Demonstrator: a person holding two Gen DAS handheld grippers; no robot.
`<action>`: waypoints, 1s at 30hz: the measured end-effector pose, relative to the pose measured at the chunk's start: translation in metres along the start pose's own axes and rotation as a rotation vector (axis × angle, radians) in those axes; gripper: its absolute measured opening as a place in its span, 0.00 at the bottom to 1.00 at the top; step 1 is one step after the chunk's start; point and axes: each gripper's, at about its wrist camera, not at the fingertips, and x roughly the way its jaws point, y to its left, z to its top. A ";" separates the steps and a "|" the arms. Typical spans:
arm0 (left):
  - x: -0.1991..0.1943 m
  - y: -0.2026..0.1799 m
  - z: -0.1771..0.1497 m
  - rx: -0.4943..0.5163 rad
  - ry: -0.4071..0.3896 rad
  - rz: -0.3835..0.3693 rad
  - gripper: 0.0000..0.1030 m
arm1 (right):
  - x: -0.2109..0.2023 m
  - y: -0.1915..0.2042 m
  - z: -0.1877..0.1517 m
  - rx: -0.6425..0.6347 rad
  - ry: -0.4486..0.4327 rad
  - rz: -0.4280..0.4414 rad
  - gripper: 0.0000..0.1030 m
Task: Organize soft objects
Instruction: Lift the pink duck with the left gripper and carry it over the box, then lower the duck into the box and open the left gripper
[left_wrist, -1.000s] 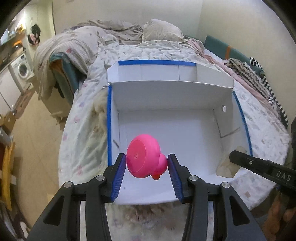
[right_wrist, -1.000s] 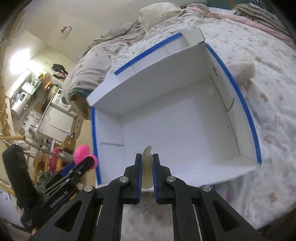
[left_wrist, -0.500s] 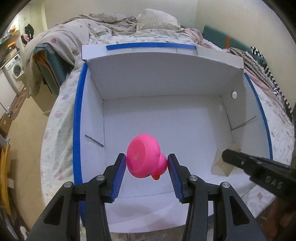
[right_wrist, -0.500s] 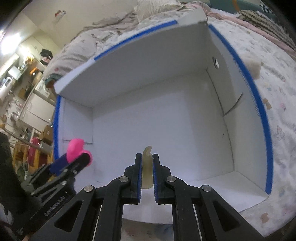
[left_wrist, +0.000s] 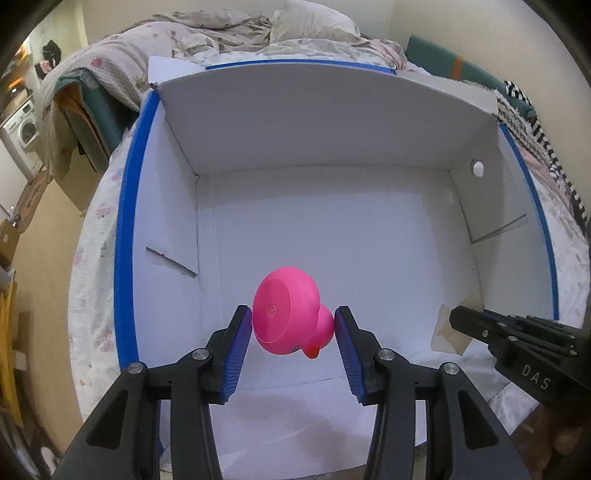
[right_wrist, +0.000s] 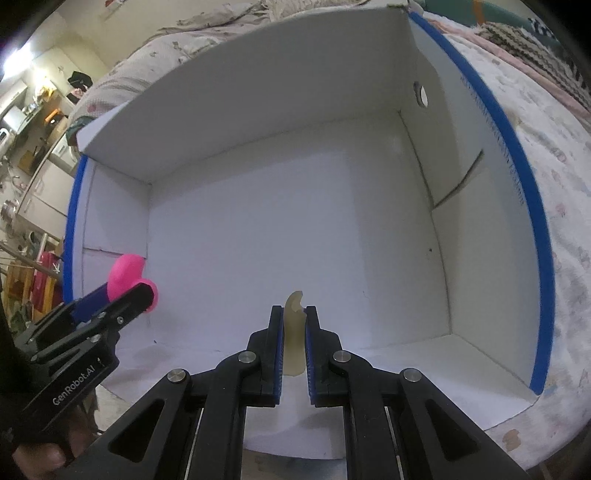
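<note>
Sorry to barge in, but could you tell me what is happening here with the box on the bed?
A person holds two grippers over an open white box. The left gripper grips a pink rubber duck; the right gripper pinches a pale cream soft piece. Both are held above the box floor, not yet released.

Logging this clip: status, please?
Left gripper shut on pink rubber duck. Right gripper shut on cream soft piece. Both over white cardboard box; nothing blocking.
</note>
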 end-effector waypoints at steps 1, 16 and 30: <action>0.001 -0.002 0.000 0.005 0.002 0.007 0.41 | 0.001 0.000 0.000 -0.002 0.002 -0.002 0.12; 0.012 -0.007 -0.004 0.007 0.033 0.019 0.42 | -0.007 -0.001 -0.001 0.009 -0.029 0.033 0.23; -0.001 -0.011 -0.002 0.038 0.002 0.013 0.65 | -0.016 -0.006 0.002 0.065 -0.093 0.039 0.85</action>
